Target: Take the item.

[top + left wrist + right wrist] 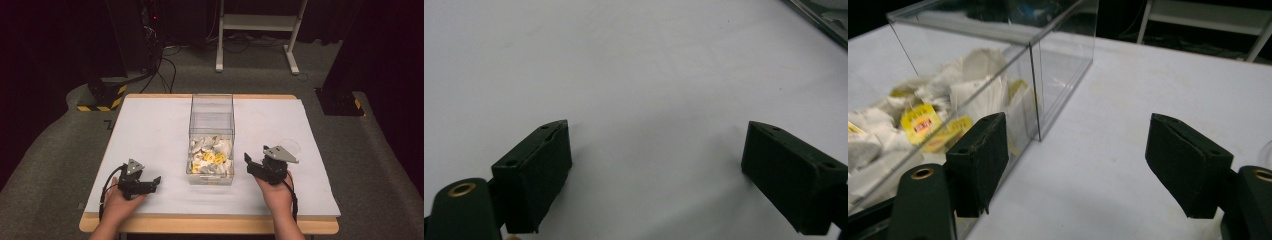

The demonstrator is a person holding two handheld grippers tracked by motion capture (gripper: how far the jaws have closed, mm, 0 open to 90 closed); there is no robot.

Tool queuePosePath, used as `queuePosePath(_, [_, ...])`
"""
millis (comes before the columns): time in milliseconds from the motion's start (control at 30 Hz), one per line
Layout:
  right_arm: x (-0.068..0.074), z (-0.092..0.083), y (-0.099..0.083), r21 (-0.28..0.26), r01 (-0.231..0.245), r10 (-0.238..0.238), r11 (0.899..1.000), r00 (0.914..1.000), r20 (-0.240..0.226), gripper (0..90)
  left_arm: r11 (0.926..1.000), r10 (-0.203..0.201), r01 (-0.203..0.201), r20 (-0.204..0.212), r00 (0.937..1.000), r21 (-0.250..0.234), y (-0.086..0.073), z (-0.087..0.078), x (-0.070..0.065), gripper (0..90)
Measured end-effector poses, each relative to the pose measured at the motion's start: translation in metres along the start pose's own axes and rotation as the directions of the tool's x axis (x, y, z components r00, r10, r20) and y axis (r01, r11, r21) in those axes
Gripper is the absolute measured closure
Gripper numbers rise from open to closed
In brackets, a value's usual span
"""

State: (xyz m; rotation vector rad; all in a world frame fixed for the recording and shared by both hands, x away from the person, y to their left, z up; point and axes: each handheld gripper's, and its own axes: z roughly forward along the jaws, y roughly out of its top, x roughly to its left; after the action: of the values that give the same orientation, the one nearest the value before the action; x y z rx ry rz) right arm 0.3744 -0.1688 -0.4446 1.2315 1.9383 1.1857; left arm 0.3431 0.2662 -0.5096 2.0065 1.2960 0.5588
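A clear plastic box (pixel 212 107) stands in the middle of the white table (pixel 150 130), split into two compartments. The near compartment holds several white tea bags (pixel 212 155) with yellow tags (pixel 922 122); the far one looks bare. My left gripper (pixel 154 182) rests low over the table to the left of the box, its jaws wide apart with nothing between them (pixel 656 150). My right gripper (pixel 248 164) sits just right of the box's near corner, open (pixel 1078 145), with bare table between the jaws and the box wall (pixel 1060 60) beside its left jaw.
A small clear round object (pixel 292 145) lies on the table just beyond the right gripper. The table's wooden front edge (pixel 210 225) runs below both hands. Behind the table stand a white frame (pixel 257 30), black stands with yellow-black tape (pixel 102 97) and cables on the floor.
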Motion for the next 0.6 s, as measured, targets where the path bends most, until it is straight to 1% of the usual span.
queuePosePath(133, [0.005,0.013,-0.009,0.057,0.011,-0.011,0.998,0.9999,0.005,25.1,1.0,0.001,-0.001,-0.001,1.0,0.0,0.0,0.0,0.0,12.9])
queuePosePath(233, [0.008,0.022,-0.016,0.108,0.022,-0.023,0.994,0.9996,0.017,23.9,1.0,0.001,-0.001,-0.001,1.0,0.0,0.0,0.0,0.0,12.9])
queuePosePath(400, [0.008,0.031,-0.026,0.165,0.015,-0.018,0.986,0.9996,0.022,23.5,1.0,0.001,-0.001,-0.001,1.0,0.0,0.0,0.0,0.0,12.8])
queuePosePath(467, [0.007,0.036,-0.031,0.196,0.002,-0.006,0.981,0.9998,0.02,22.9,1.0,0.001,-0.001,-0.001,1.0,0.0,0.0,0.0,0.0,12.9])
queuePosePath(533, [0.007,0.04,-0.036,0.23,0.003,-0.007,0.973,0.9998,0.016,22.2,1.0,0.0,0.0,0.0,1.0,0.0,0.0,0.0,0.0,12.9])
queuePosePath(600, [0.009,0.046,-0.041,0.271,0.001,-0.005,0.962,0.9999,0.013,21.2,1.0,0.0,0.0,0.0,1.0,0.0,0.0,0.0,0.0,12.8])
